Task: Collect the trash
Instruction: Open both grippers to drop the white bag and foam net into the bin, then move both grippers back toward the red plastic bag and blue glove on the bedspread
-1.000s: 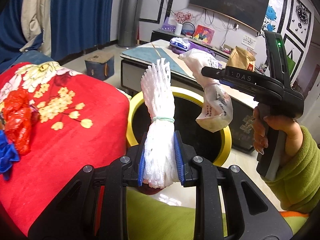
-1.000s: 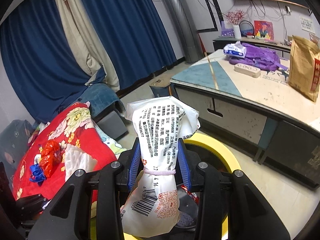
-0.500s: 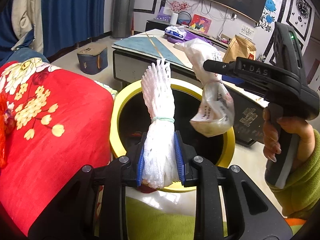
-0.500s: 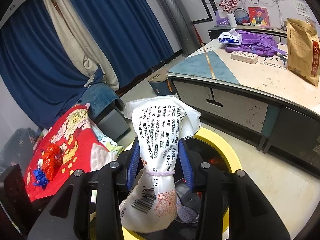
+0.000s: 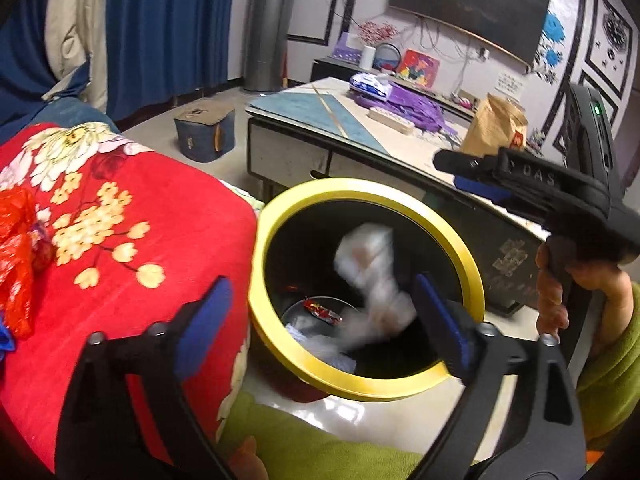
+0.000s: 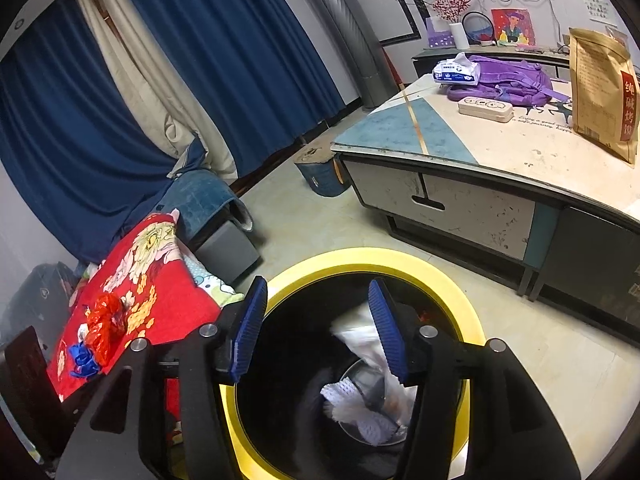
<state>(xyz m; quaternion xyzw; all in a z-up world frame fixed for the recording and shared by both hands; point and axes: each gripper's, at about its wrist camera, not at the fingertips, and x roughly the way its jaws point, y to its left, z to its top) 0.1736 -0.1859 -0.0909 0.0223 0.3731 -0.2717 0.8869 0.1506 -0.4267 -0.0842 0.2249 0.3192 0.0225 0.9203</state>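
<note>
A black bin with a yellow rim (image 5: pixel 280 208) (image 6: pixel 456 288) stands on the floor between the red blanket and the low table. My left gripper (image 5: pixel 320 316) is open and empty just above the bin's near edge. My right gripper (image 6: pixel 318 326) is open and empty over the bin mouth; it also shows in the left wrist view (image 5: pixel 460 170). A white printed plastic bag (image 5: pixel 372 276) (image 6: pixel 360 340) is blurred, falling inside the bin. A white foam net (image 6: pixel 352 408) lies at the bin's bottom beside a red wrapper (image 5: pixel 322 312).
A red floral blanket (image 5: pixel 128 224) (image 6: pixel 148 280) left of the bin carries a crumpled red plastic bag (image 5: pixel 16 236) (image 6: pixel 106 324) and a blue scrap (image 6: pixel 82 360). The low table (image 6: pixel 480 148) holds a brown paper bag (image 6: pixel 600 96), purple backpack (image 6: pixel 504 80), tissue pack and power strip.
Both grippers have opened over the bin. The foam net has dropped from the left gripper and the printed bag from the right; both are now inside the bin.
</note>
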